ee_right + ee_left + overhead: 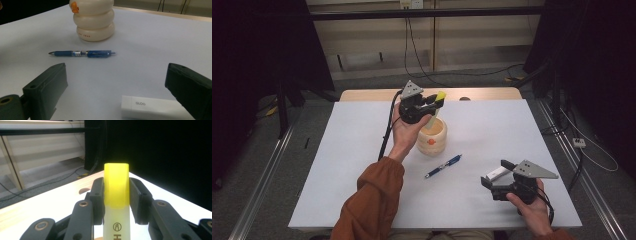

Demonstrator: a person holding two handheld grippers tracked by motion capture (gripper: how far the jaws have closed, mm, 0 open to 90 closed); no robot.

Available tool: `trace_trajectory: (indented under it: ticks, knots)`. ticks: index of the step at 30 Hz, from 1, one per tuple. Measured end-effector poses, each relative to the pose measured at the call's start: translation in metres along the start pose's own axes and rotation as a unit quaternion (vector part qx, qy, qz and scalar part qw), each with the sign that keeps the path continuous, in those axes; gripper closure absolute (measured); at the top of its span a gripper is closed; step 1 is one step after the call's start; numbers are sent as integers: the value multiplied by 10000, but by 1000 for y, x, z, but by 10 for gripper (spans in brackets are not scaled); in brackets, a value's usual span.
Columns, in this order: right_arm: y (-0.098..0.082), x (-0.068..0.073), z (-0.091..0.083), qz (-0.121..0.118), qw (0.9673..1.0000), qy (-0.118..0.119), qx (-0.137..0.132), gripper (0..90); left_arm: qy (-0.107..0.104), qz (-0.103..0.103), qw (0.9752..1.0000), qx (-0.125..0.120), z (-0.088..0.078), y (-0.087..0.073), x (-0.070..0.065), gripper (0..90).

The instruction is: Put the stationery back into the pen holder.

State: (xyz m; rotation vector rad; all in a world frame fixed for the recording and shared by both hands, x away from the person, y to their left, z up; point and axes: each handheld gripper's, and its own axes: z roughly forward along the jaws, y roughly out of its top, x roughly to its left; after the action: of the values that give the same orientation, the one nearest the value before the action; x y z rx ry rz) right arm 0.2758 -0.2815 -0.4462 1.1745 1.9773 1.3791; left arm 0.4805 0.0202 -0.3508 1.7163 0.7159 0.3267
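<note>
Highlighter (pixel 116 195) sat clamped in the left gripper (pixel 430 102) above the pen holder (pixel 432 136) mid-tabletop — poised for dropping in; right gripper (pixel 497 176) rested wide open near the front edge — glue stick (pixel 152 108) unheld between its jaws.

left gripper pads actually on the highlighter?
Touching. The left gripper view shows the left gripper with both black pads pressed flush against the sides of the yellow-capped highlighter, no gap either side.

Left gripper (pixel 435 101) w/ highlighter (pixel 440 96) above holder (pixel 432 137), table (pixel 362 150) far-centre. Pen (pixel 444 166) in front of holder. Glue stick (pixel 498 173) right of pen, between right gripper (pixel 496 173) jaws.
</note>
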Motion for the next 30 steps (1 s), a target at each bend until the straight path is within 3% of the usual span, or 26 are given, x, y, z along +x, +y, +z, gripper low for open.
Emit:
trace_trajectory:
  ticks: [6,9,25,30]
  knots:
    - [0,0,1,9,10000,20,9,41,6,-57,9999,102,9,-7,5,672]
    - [0,0,0,1,10000,18,9,41,45,65,9998,162,12,-12,5,672]
    - [0,0,0,5,10000,5,22,41,21,-23,9996,298,13,-32,10,671]
    - [0,0,0,-8,10000,4,25,41,-8,-21,9988,482,14,-37,10,669]
